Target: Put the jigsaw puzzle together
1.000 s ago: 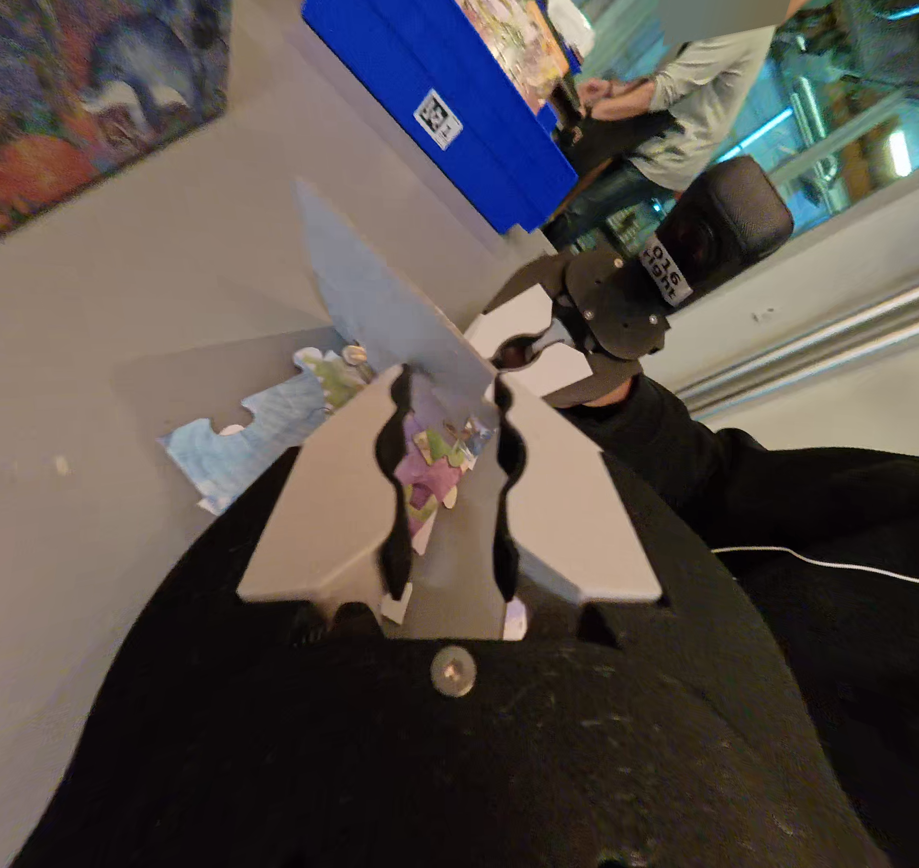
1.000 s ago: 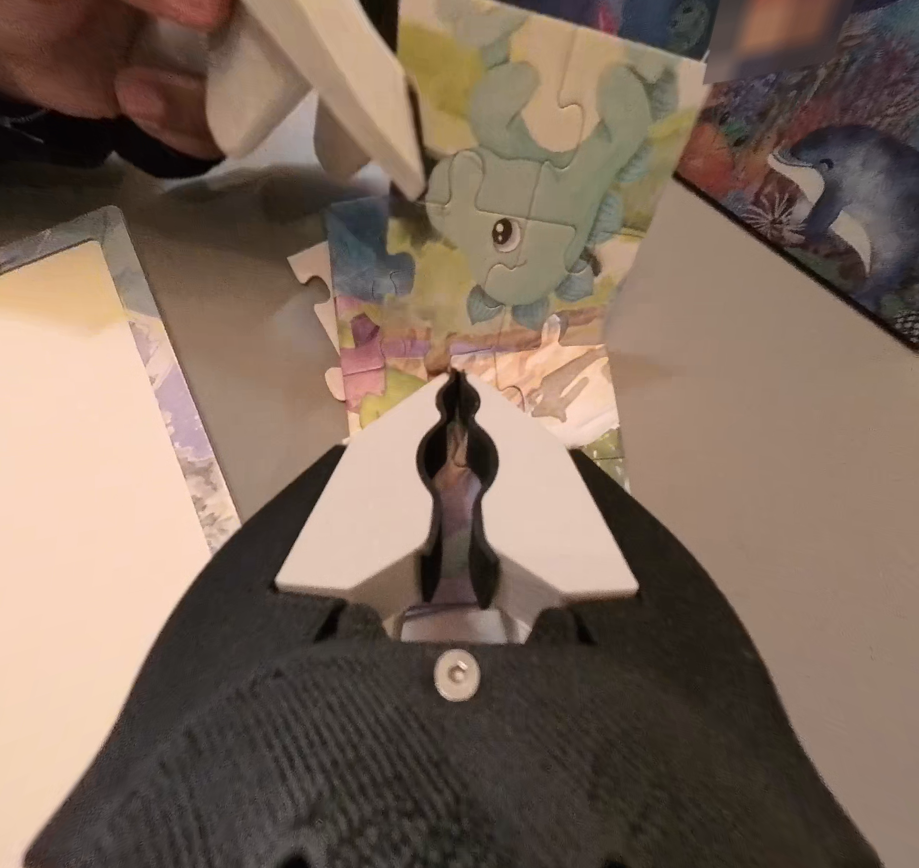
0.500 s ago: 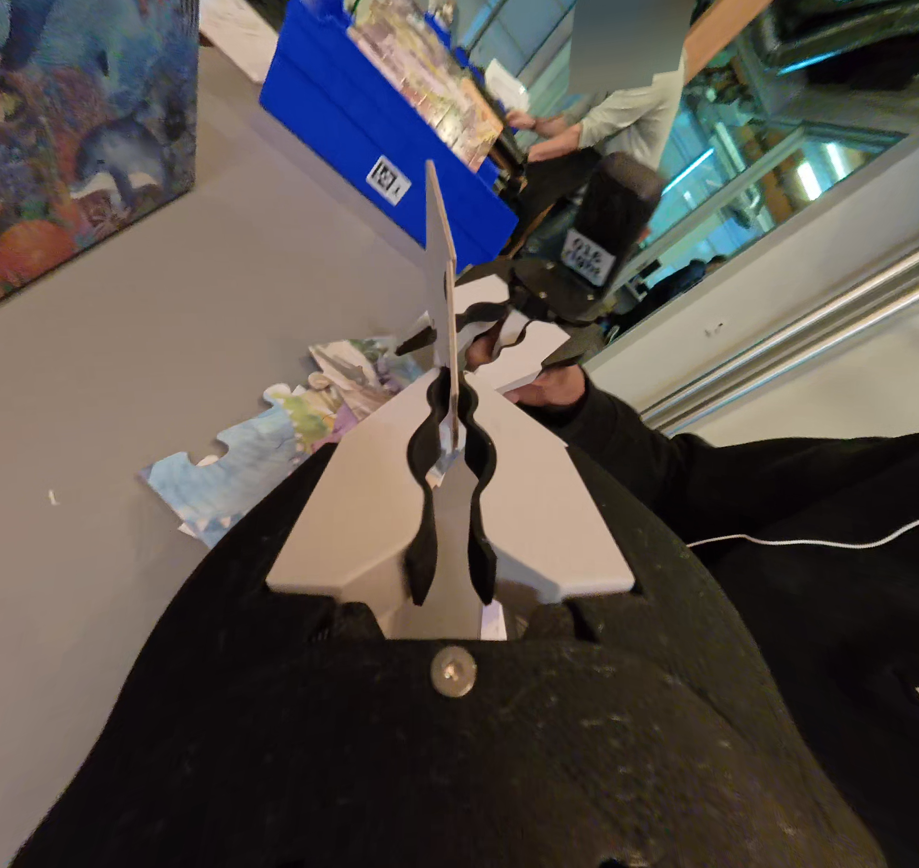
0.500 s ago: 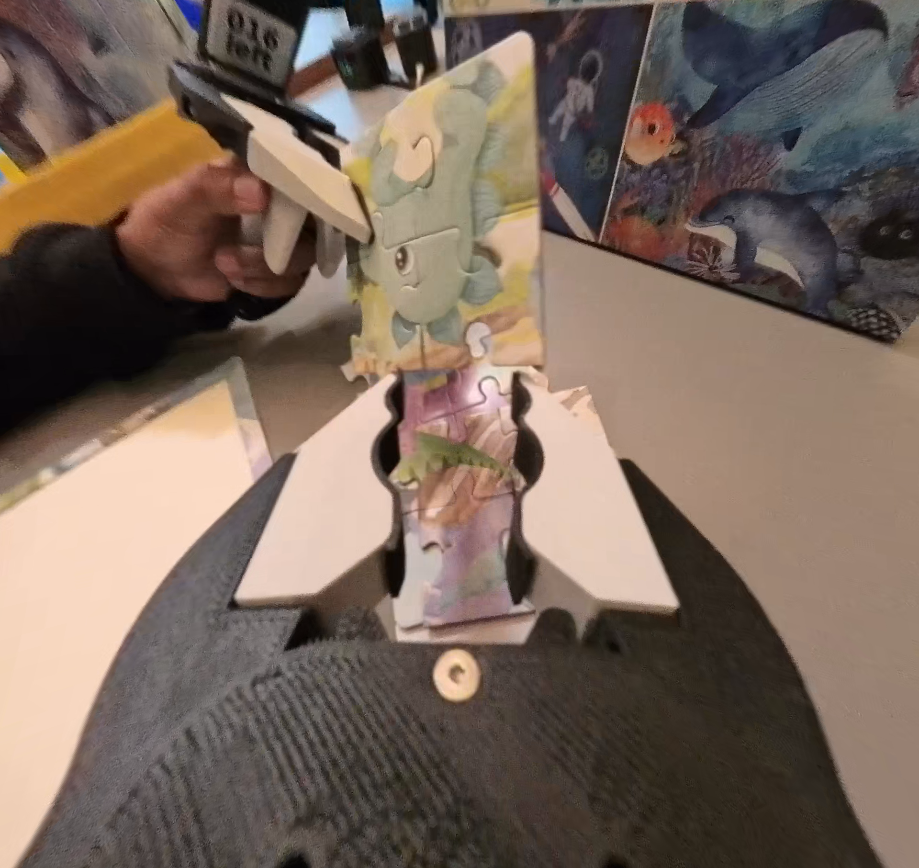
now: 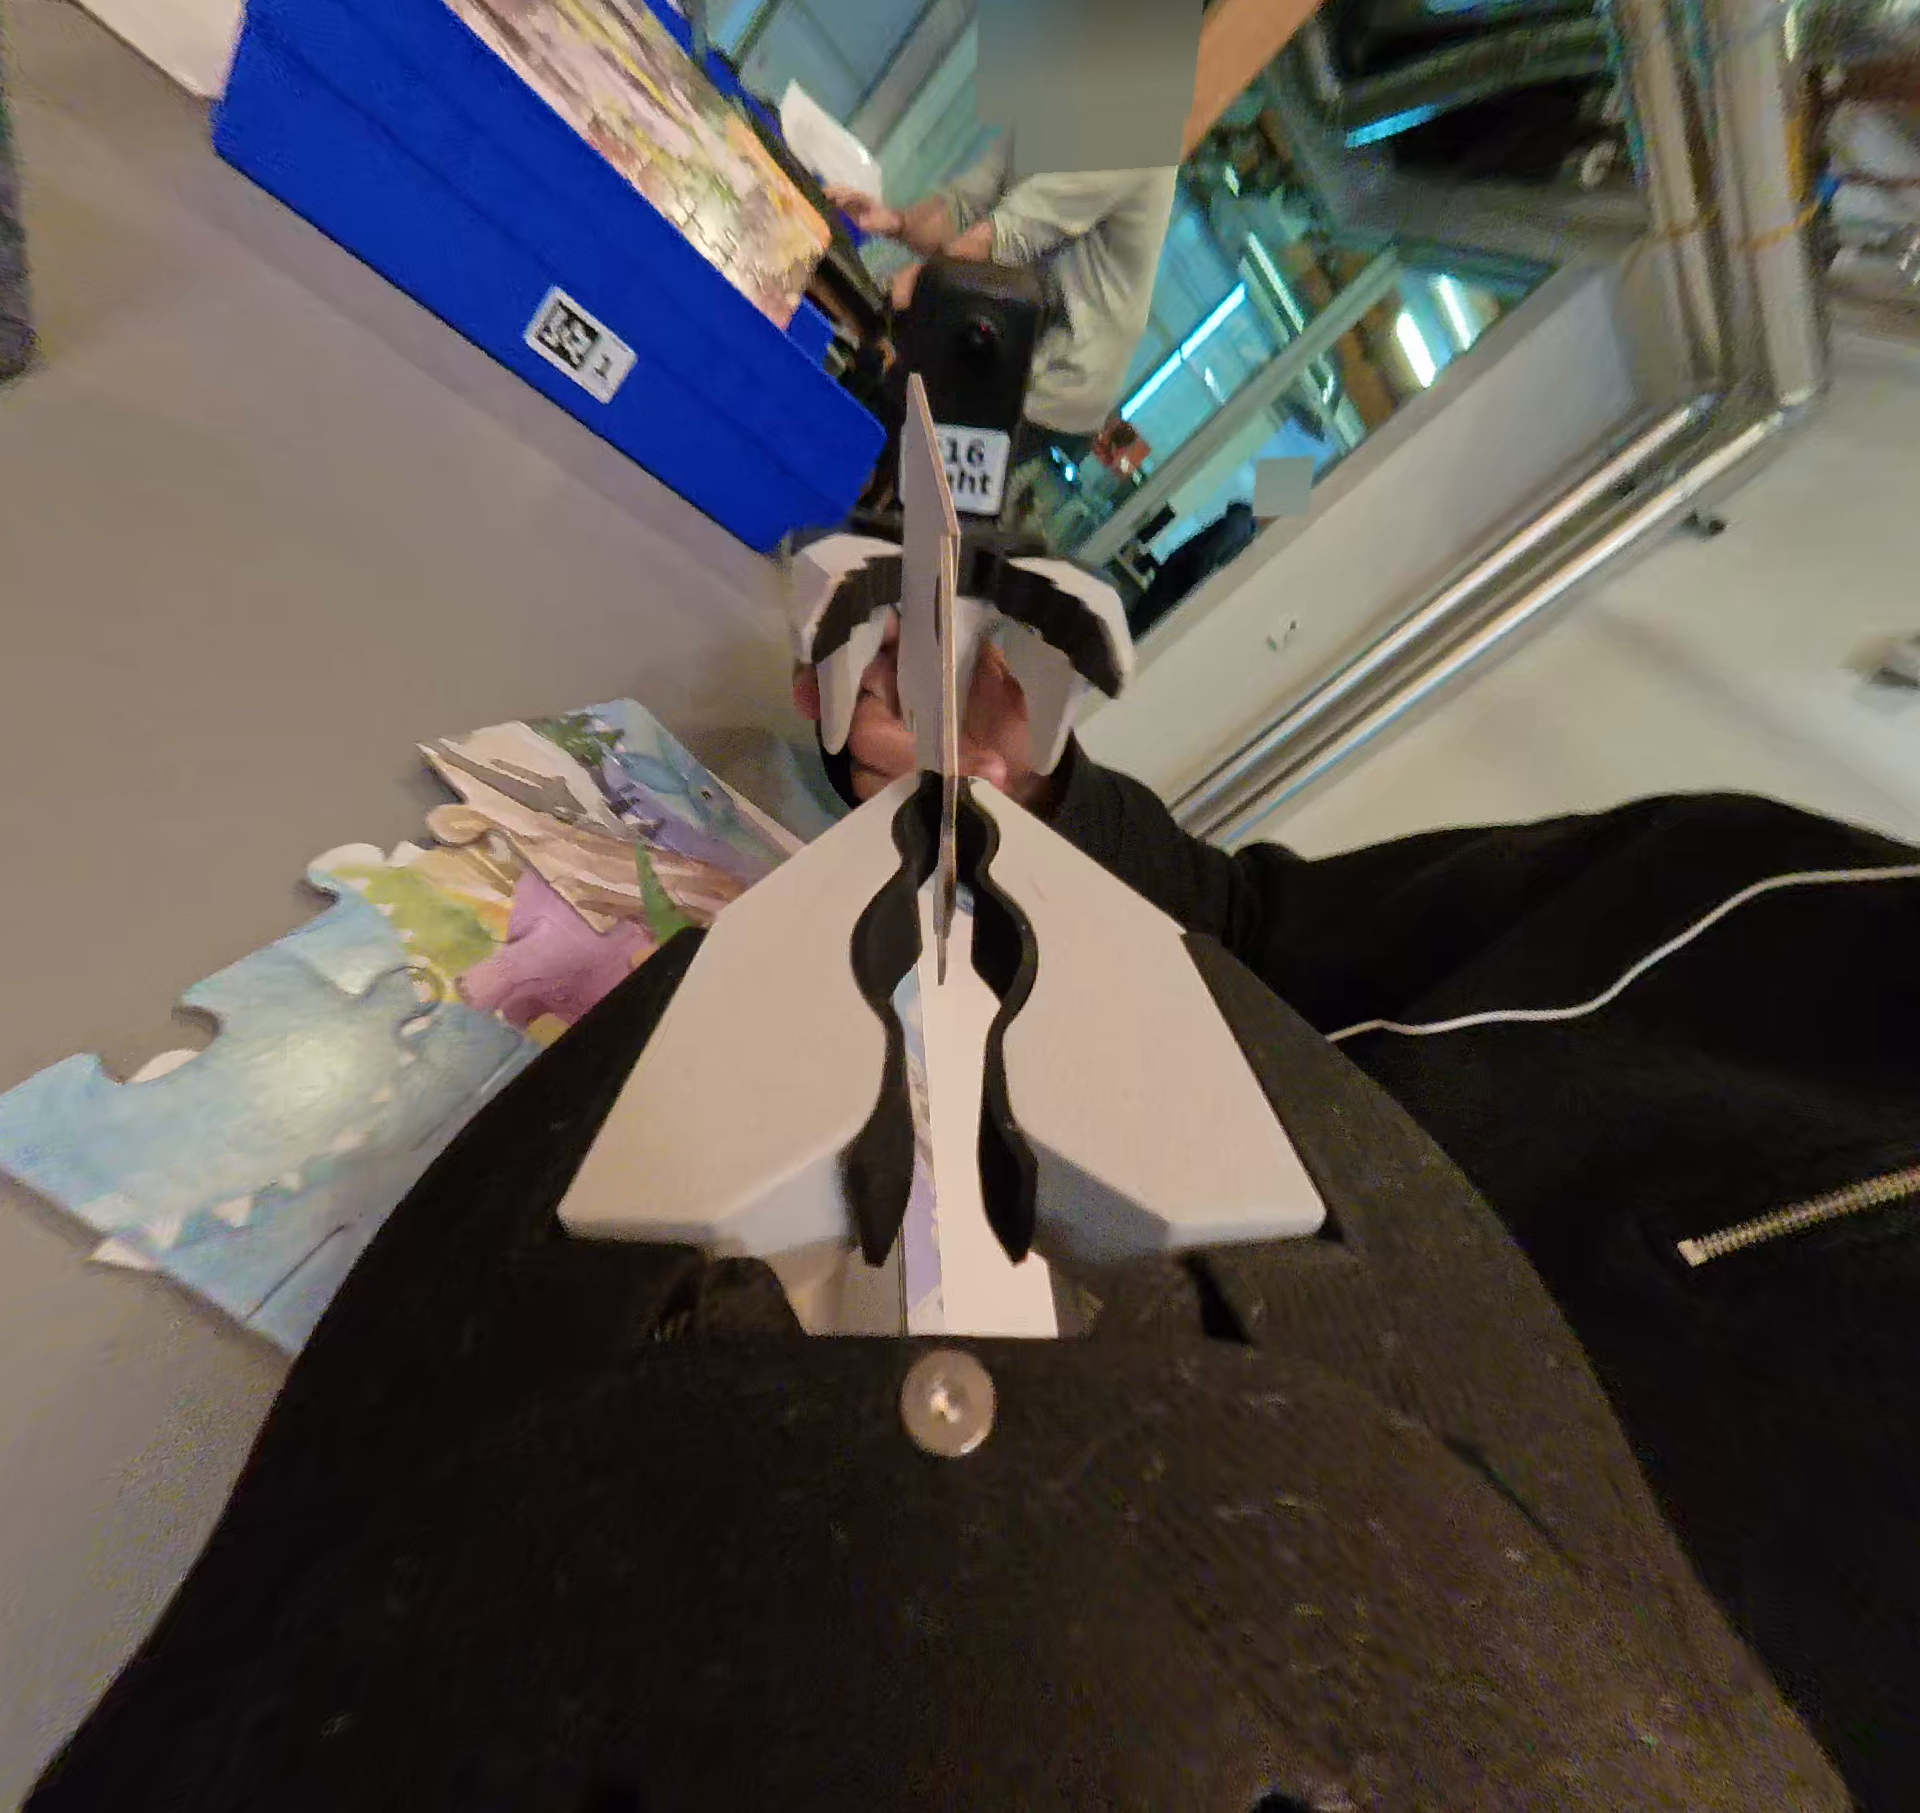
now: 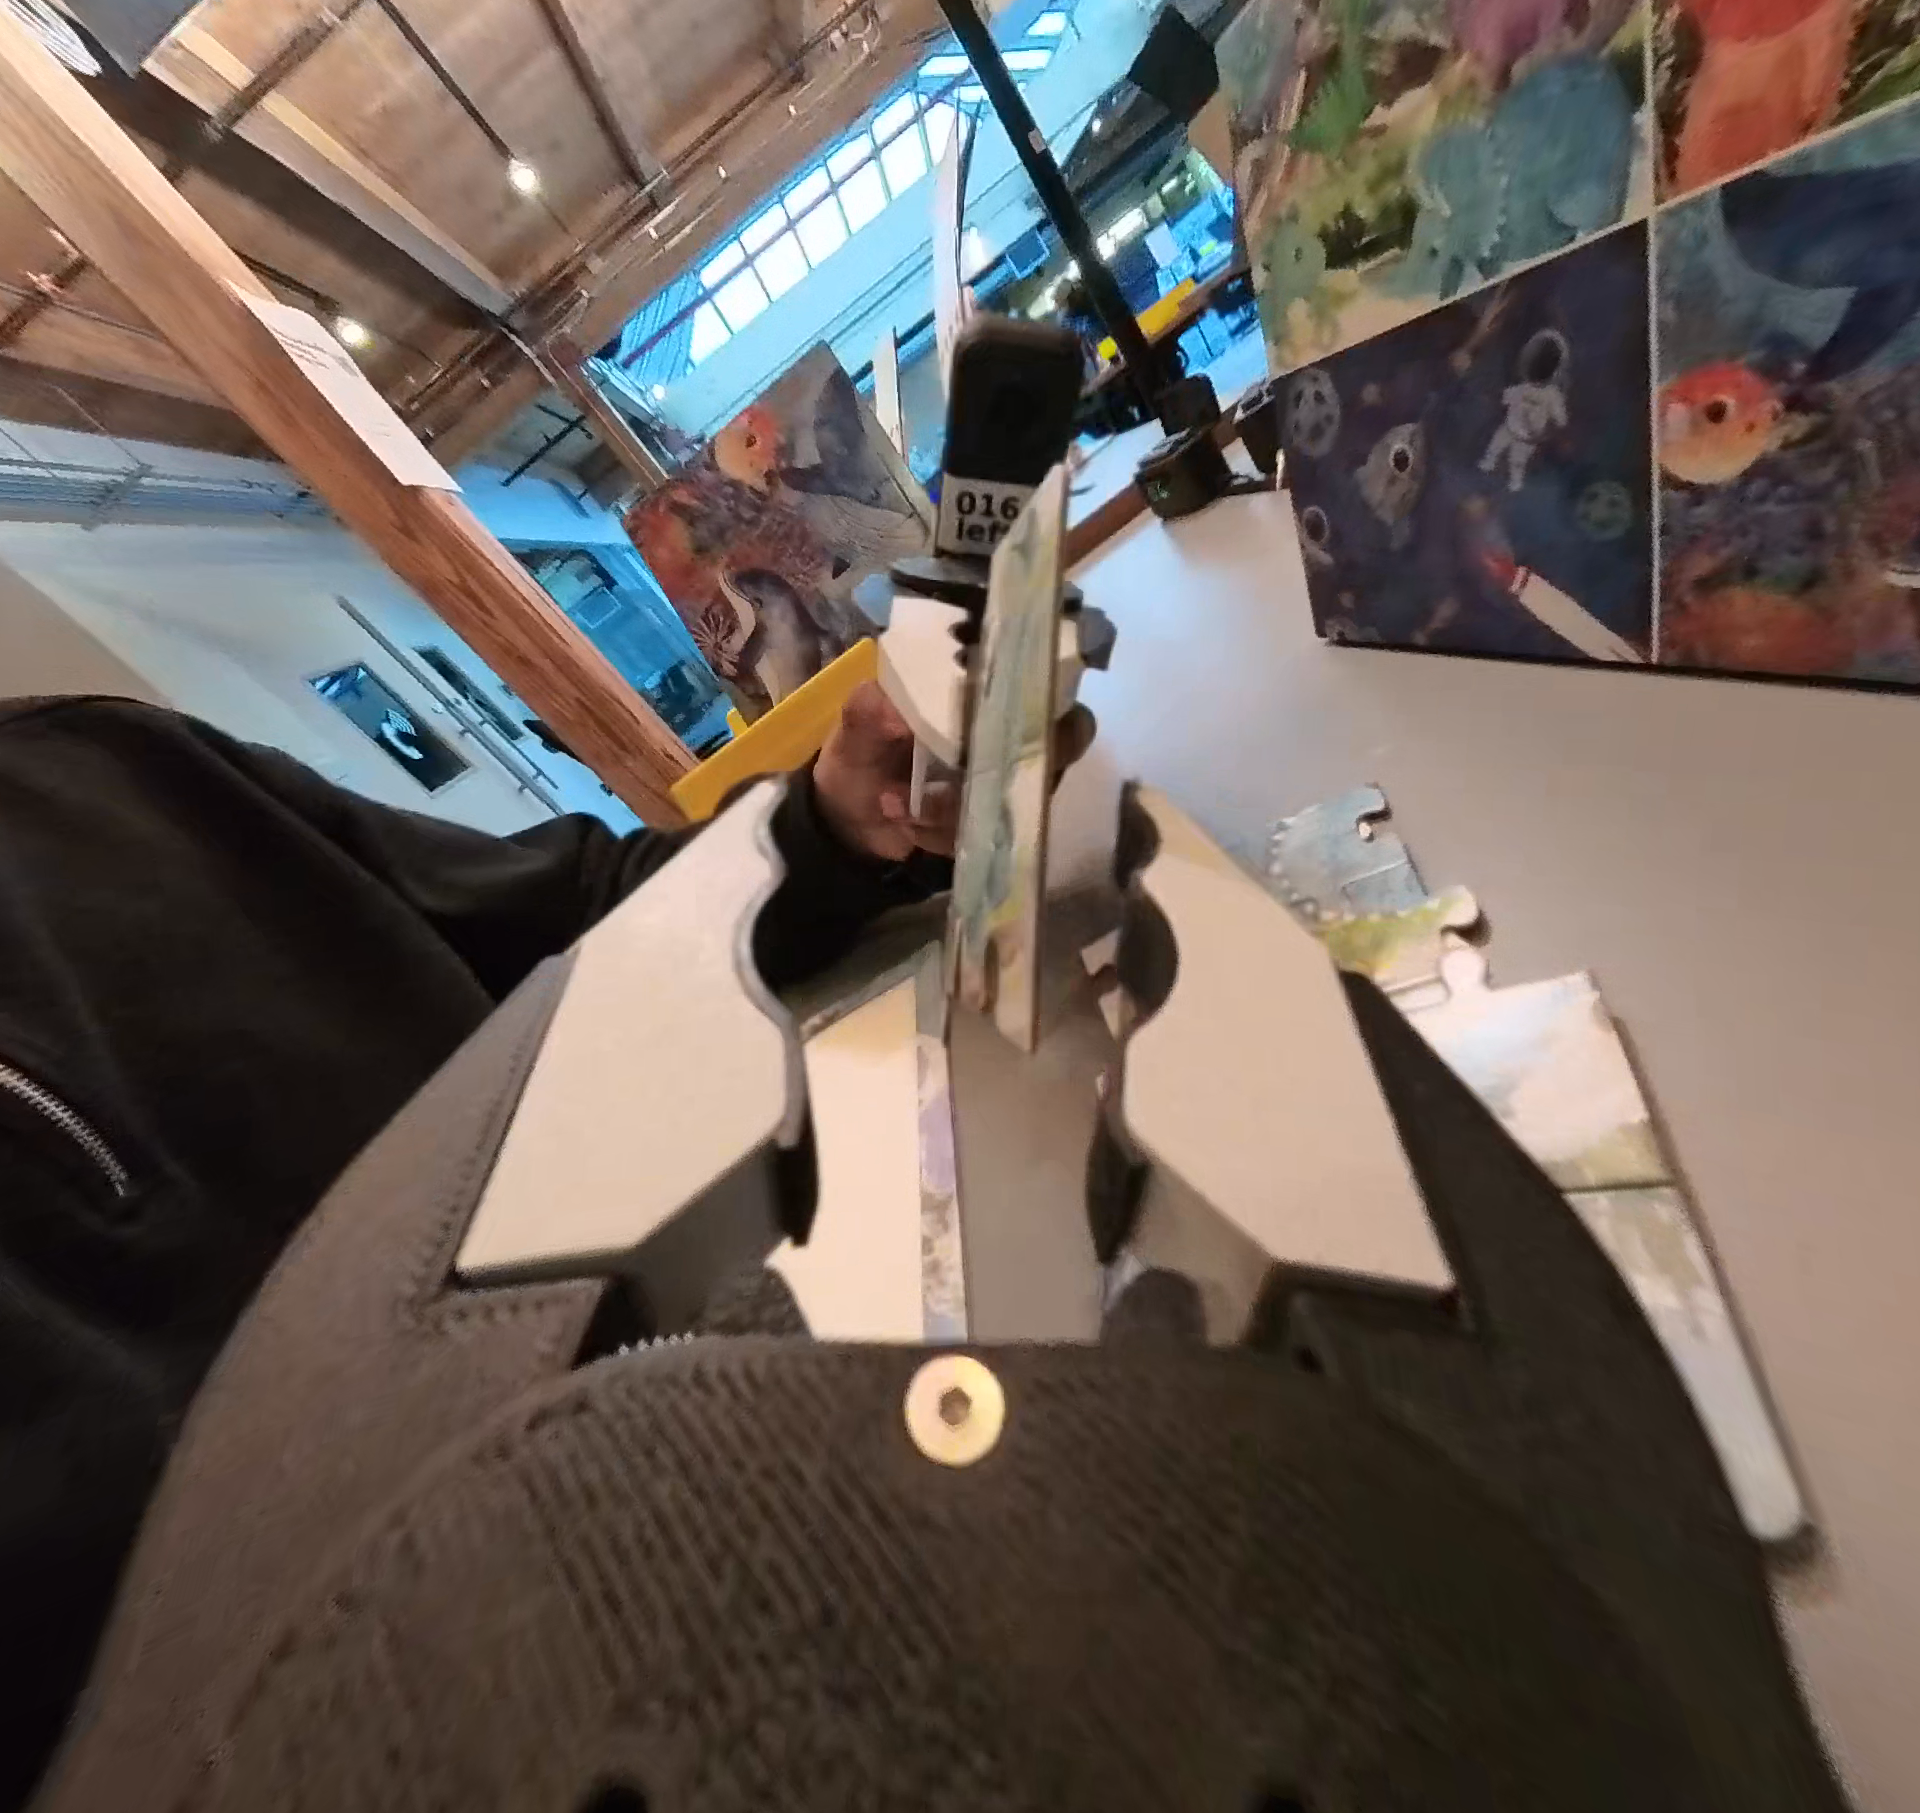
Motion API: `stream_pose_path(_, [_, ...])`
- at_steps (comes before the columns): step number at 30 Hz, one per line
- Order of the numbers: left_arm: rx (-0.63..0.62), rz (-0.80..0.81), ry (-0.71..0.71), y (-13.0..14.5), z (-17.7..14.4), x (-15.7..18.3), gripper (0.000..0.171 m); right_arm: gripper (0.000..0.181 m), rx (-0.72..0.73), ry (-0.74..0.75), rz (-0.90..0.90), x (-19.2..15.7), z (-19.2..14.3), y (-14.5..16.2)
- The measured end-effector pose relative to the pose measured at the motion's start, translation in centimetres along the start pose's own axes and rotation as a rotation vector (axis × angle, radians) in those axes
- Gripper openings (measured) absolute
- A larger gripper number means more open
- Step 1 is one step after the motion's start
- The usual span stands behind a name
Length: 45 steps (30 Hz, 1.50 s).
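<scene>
Cardboard, thin and printed in pale greens and blues: the assembled slab of jigsaw pieces point(image 5: 928, 620) stands on edge in the air between your two tools, its long axis running upward and away from the left hand-held gripper point(image 5: 943, 833). That gripper's two white fingers are pinched together on the slab's lower edge, so the slab is yours on the left side. In the right wrist view the same slab sits straight ahead of the right hand-held gripper point(image 6: 951, 870), edge-on between its fingers, which stand well apart and touch nothing that you can see. Your left hand is therefore the only one carrying it.

Below, the larger joined section of puzzle point(image 5: 416, 932) lies flat on the grey bench point(image 5: 260, 568), to the left of the left gripper and down from it; in the right wrist view it lies to the right.

Judging from this, the coming move turns on tipping the slab from upright to flat, picture side up, with its knobbed edge turned toward the flat section. Your left wrist is rolled so the fingers close sideways; the right faces it, nearly head-on.
</scene>
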<state>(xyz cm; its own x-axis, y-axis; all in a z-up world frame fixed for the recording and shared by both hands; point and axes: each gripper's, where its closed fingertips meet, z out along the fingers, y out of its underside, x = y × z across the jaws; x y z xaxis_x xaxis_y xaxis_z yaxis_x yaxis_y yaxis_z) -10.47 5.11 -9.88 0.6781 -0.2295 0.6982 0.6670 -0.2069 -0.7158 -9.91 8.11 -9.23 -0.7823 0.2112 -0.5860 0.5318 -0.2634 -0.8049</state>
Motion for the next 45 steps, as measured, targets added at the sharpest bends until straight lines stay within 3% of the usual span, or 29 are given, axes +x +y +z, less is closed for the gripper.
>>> stream_pose_path(2, [-0.063, 0.025, -0.018, 1.0, 0.8, 0.0, 0.000, 0.012, -0.019, -0.017, -0.005, -0.3, 0.1, 0.3])
stream_pose_path(3, [-0.079, 0.046, -0.028, 1.3, 1.0, 0.0, 0.000, 0.000, -0.010, 0.001, 0.011, 0.1, -0.1, 0.2])
stream_pose_path(7, [-0.053, 0.120, -0.091, 1.0, 1.4, -0.3, 0.000, 0.000, 0.048, 0.033, 0.129, 1.3, -0.4, -0.3])
stream_pose_path(13, [-0.004, 0.395, -0.256, 0.2, 1.5, -0.2, 0.000, 0.000, 0.158, -0.006, 0.273, 2.0, -0.6, -1.2])
stream_pose_path(18, [0.040, 0.222, -0.102, 0.2, 1.5, 0.4, 0.000, 0.000, 0.126, 0.038, 0.199, 1.7, -0.4, -1.0])
stream_pose_path(21, [0.112, 0.065, 0.076, -0.5, 0.9, 1.5, 0.000, 0.000, 0.148, -0.020, 0.217, 0.9, -0.4, -1.4])
stream_pose_path(24, [0.155, 0.000, 0.142, -1.0, 0.3, 1.7, 0.000, 0.000, 0.173, -0.062, 0.221, 0.6, -0.7, -1.9])
stream_pose_path(30, [0.127, 0.035, 0.015, -0.8, 0.1, 0.1, 0.000, 0.000, 0.184, 0.030, 0.149, 1.5, -1.4, -2.1])
stream_pose_path(36, [0.144, -0.013, 0.101, -0.7, 0.0, 0.6, 0.000, 0.000, 0.201, 0.080, 0.115, 1.9, -1.6, -2.2])
stream_pose_path(41, [0.024, 0.314, -0.127, 0.3, 0.4, 0.0, 0.000, 0.000, 0.172, 0.146, 0.178, 3.6, -1.8, -1.3])
stream_pose_path(44, [0.075, 0.224, -0.091, -0.1, 0.3, -0.1, 0.000, 0.000, 0.211, 0.088, 0.166, 2.7, -2.2, -2.0])
stream_pose_path(45, [0.106, 0.192, -0.062, -0.4, 0.1, 0.1, 0.000, 0.009, 0.211, 0.071, 0.170, 2.4, -2.2, -2.0])
